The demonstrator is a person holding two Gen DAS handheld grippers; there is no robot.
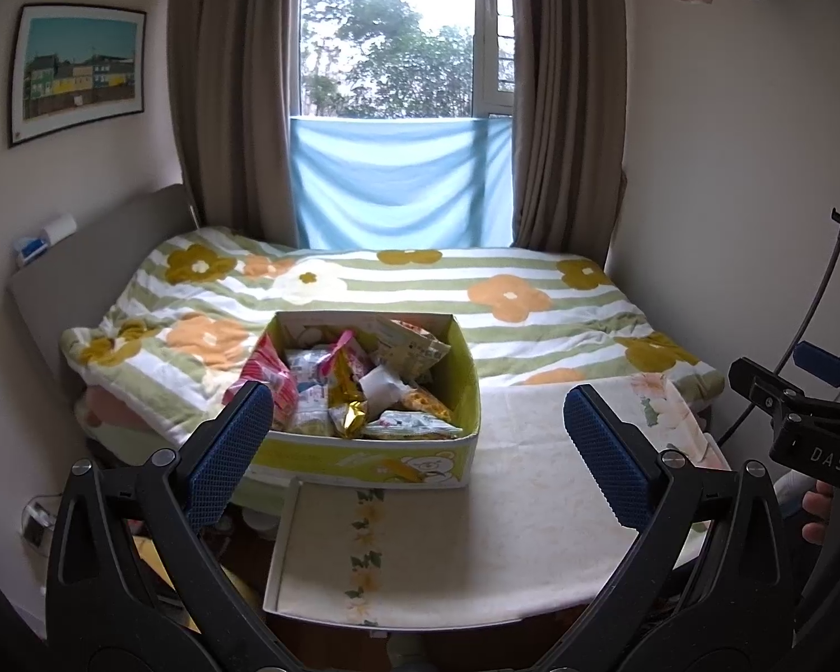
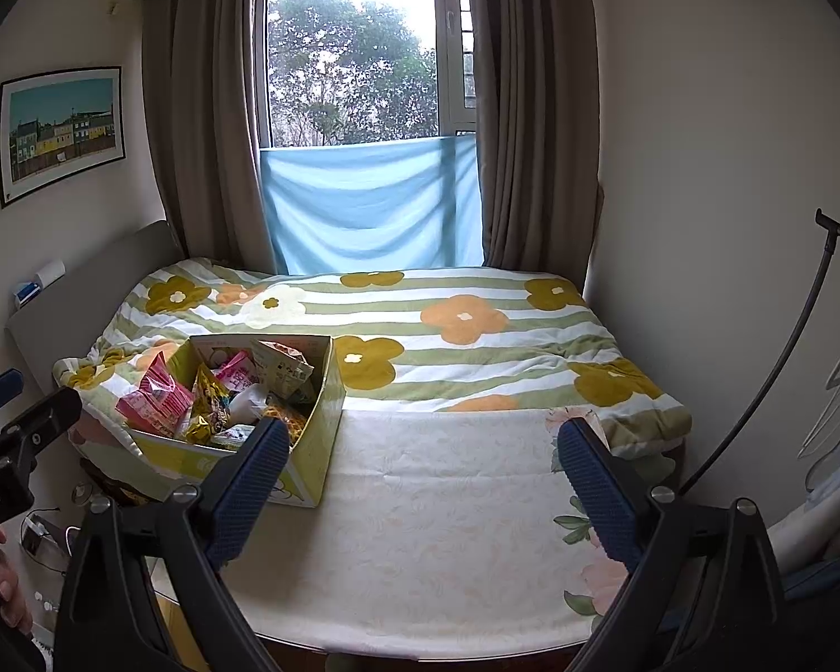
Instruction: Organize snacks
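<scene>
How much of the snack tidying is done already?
Nothing looks sorted yet. The snack packets lie jumbled in the green box on the bed. The left tongs and right tongs are open and empty. All the sorting is left.

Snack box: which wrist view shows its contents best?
Left wrist. The snack box sits near frame centre, opening facing the camera, packets visible between the open left gripper fingers. In the right wrist view the box sits off left, angled, and a finger of the right gripper covers its near corner.
</scene>
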